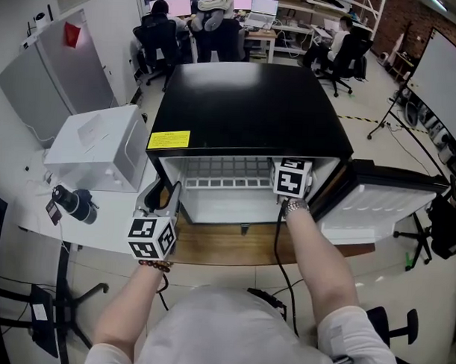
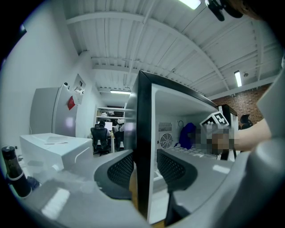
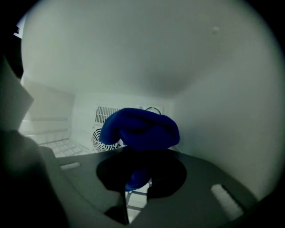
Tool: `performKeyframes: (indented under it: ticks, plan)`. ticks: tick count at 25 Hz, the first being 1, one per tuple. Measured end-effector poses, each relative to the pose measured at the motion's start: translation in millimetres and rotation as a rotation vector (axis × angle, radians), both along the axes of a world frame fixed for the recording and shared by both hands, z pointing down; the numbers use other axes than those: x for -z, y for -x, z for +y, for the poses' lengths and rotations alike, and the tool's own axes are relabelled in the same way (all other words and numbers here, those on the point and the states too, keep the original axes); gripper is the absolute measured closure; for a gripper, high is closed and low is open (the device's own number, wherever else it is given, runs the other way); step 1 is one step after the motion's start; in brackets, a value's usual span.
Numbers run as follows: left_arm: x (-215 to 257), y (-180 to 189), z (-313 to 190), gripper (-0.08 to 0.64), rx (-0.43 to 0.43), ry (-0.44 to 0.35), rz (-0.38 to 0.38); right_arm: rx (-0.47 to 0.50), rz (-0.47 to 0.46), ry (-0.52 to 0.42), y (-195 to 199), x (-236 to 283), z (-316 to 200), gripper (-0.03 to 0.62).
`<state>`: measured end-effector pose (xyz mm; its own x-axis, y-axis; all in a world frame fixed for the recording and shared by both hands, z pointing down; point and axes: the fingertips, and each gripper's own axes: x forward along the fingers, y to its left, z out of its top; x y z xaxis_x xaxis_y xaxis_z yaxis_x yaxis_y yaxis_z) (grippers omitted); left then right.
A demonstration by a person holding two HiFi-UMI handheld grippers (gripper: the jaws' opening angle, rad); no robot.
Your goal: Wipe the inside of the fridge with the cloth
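A black mini fridge [image 1: 246,103] stands on a wooden table [image 1: 226,246] with its door [image 1: 384,202] swung open to the right. My right gripper [image 3: 136,178] reaches inside, high on the right, and is shut on a bunched blue cloth [image 3: 140,129] held close to the white right wall. From the left gripper view the cloth [image 2: 188,133] shows deep inside, with the right gripper's marker cube [image 2: 217,120] beside it. My left gripper [image 2: 144,171] straddles the front edge of the fridge's left wall [image 2: 143,133], one pad outside and one inside, closed on it.
A white wire shelf [image 1: 228,183] crosses the fridge's inside, and a round fan vent [image 3: 102,136] sits in the back wall. Left of the fridge are a white box-like appliance [image 1: 98,147] and a black cylinder [image 1: 72,203]. People sit at desks far behind.
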<state>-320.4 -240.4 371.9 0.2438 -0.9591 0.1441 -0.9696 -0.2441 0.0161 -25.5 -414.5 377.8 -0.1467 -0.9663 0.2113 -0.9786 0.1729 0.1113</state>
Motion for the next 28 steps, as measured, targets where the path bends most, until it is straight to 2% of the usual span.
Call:
performKeyframes:
  ticks: [9, 20, 28]
  plan:
    - [4.8, -13.8, 0.4, 0.403, -0.009, -0.002, -0.012, 0.142, -0.048, -0.08, 35.7, 32.0, 28.9, 0.526]
    - [1.6, -2.3, 2.1, 0.403, -0.046, 0.007, -0.02, 0.387, -0.068, -0.066, 177.6, 29.2, 58.2, 0.526]
    - [4.0, -2.5, 4.6, 0.405, -0.062, 0.0, -0.02, 0.466, -0.048, 0.007, 237.4, 6.2, 55.9, 0.526]
